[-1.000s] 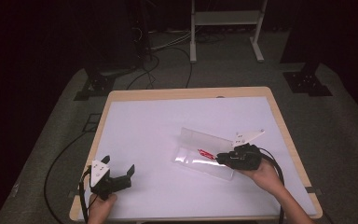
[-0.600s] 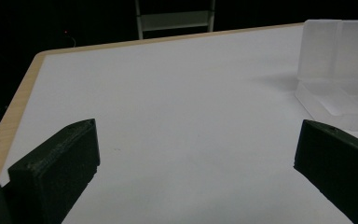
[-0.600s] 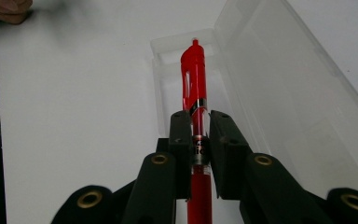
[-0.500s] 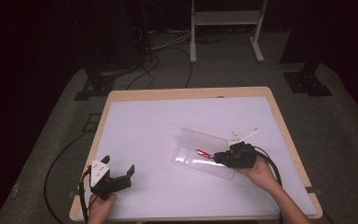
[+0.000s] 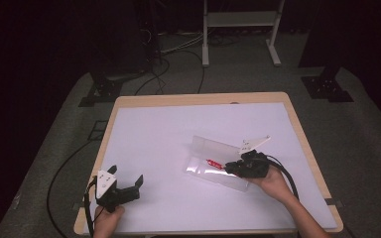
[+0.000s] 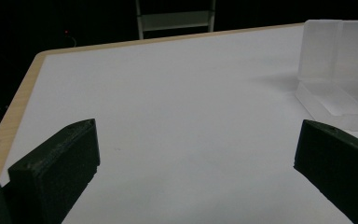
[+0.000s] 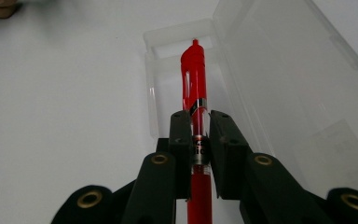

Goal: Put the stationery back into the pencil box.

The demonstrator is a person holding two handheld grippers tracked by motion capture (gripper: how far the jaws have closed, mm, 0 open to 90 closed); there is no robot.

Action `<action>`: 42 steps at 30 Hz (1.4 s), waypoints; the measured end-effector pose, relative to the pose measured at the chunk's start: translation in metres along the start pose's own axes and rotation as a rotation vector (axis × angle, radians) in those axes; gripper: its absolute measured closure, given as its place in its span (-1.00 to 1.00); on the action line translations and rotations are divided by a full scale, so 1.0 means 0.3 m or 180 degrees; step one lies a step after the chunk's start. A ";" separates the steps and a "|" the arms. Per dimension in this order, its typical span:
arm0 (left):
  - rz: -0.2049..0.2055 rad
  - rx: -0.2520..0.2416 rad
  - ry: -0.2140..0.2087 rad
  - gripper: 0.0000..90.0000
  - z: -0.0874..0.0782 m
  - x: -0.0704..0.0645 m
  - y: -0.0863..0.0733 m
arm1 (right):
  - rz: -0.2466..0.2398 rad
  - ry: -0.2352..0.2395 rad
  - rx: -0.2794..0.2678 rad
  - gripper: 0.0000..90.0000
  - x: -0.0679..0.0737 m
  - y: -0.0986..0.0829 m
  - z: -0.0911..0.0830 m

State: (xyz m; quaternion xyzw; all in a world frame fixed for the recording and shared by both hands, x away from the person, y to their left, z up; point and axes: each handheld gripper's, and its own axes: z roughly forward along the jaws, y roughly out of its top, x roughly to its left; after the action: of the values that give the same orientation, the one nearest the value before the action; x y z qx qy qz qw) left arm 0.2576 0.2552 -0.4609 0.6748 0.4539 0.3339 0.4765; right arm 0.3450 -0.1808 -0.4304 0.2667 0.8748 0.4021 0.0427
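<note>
A clear plastic case [image 5: 213, 161] lies open on the white table, its lid [image 7: 289, 79] raised on the far side. My right gripper [image 5: 234, 168] is shut on a red pen [image 7: 194, 84] and holds it over the case's tray [image 7: 168, 88], the pen's tip pointing toward the tray's far end. In the high view the red pen [image 5: 212, 163] shows just left of the jaws. My left gripper [image 5: 126, 186] rests open near the table's front left corner, nothing between its jaws. The case [image 6: 335, 74] stands to the right in the left gripper view.
The table's white sheet [image 5: 168, 139] is framed by a wooden edge [image 5: 198, 98]. Cables [image 5: 163, 64] and a metal stand [image 5: 238, 29] occupy the floor beyond the far side. A black cable [image 5: 287, 173] trails from the right gripper.
My right gripper has shifted slightly left with the red pen, farther over the case's tray. The left gripper has stayed put.
</note>
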 end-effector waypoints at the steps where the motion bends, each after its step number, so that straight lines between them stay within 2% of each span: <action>1: -0.0001 0.0000 -0.0001 -1.00 0.000 0.000 0.000 | -0.0002 0.0006 0.0000 0.75 -0.001 0.000 0.003; 21: -0.0007 -0.0002 -0.0002 -1.00 0.000 0.001 0.000 | 0.0014 0.0048 0.0167 0.75 -0.011 -0.017 0.077; 42: -0.0007 -0.0004 -0.0001 -1.00 -0.001 0.001 0.000 | -0.0015 -0.0016 0.0277 0.75 -0.019 -0.036 0.114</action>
State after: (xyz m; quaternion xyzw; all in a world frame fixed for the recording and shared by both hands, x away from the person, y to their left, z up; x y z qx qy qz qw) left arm 0.2574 0.2555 -0.4609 0.6741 0.4543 0.3336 0.4774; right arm 0.3550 -0.1663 -0.4620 0.2674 0.8920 0.3629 0.0342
